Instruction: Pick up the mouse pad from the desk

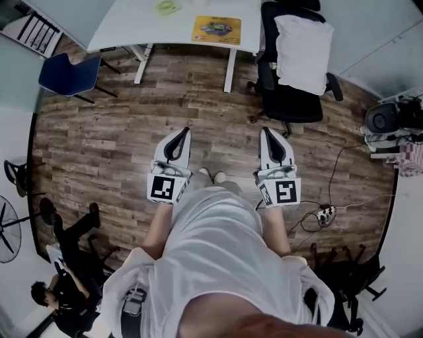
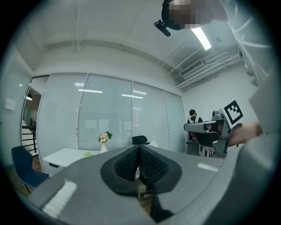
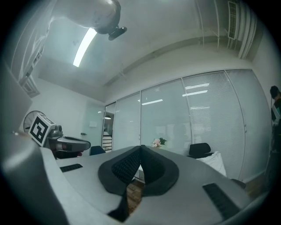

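The mouse pad (image 1: 216, 30), a yellow rectangle with a printed picture, lies flat on the white desk (image 1: 132, 26) at the far side of the room. I stand well back from it on the wood floor. My left gripper (image 1: 178, 136) and right gripper (image 1: 267, 135) are held level in front of my body, side by side, pointing toward the desk. In the left gripper view the left gripper's (image 2: 139, 151) pads meet with nothing between them. The right gripper (image 3: 140, 150) is shut and empty as well. From the gripper views the desk (image 2: 66, 156) shows far off, and the pad cannot be made out.
A black office chair with a white cushion (image 1: 299, 56) stands right of the desk, a blue chair (image 1: 67, 72) left of it. A green object (image 1: 167, 7) lies on the desk. A power strip with cables (image 1: 325, 213) lies on the floor at right. A person (image 1: 66, 287) sits at lower left.
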The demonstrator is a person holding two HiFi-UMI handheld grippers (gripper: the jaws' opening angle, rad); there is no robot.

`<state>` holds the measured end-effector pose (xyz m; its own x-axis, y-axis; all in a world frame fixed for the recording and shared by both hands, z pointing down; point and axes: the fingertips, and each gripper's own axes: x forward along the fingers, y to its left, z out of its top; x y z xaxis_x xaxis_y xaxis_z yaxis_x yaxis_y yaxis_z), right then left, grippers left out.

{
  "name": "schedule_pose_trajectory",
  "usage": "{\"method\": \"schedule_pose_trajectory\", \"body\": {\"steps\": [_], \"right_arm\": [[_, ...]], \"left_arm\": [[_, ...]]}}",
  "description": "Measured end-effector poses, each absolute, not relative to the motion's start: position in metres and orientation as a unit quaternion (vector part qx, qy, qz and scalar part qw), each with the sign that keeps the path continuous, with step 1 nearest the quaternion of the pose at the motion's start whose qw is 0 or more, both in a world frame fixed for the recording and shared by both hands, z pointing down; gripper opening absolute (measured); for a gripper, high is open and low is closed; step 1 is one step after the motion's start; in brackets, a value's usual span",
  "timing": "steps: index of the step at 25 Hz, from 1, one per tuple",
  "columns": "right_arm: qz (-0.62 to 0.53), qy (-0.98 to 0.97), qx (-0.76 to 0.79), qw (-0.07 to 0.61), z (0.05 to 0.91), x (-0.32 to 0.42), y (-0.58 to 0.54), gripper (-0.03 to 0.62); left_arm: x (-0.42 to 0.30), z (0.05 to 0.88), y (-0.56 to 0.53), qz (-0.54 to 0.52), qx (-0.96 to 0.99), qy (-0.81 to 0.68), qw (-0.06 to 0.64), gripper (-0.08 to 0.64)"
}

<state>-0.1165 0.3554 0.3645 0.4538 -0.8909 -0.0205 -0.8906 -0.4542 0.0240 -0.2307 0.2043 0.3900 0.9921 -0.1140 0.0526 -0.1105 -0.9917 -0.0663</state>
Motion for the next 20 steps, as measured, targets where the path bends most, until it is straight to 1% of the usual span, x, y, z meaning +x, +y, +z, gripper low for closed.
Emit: {"method": "schedule_pose_trajectory", "body": {"steps": [2,7,13,20], "right_arm": [[-0.012,-0.529,0.849,0.006,0.371,-0.109,0.351,0.0],[-0.005,-0.544,0.839,0.007,0.377,-0.093,0.339,0.0],[-0.012,-0.567,0.824,0.017,0.378,-0.053,0.316,0.0],[-0.03,-0.615,0.787,0.041,0.37,0.007,0.254,0.002]], "left_arm": [[-0.23,0.389,0.2,-0.029,-0.997,0.067,0.04,-0.011],[-0.227,0.397,0.194,-0.04,-0.995,0.087,0.029,-0.011],[-0.191,0.394,0.171,-0.019,-0.991,0.128,0.037,-0.011],[-0.149,0.389,0.132,0.004,-0.984,0.176,0.028,-0.011]]}}
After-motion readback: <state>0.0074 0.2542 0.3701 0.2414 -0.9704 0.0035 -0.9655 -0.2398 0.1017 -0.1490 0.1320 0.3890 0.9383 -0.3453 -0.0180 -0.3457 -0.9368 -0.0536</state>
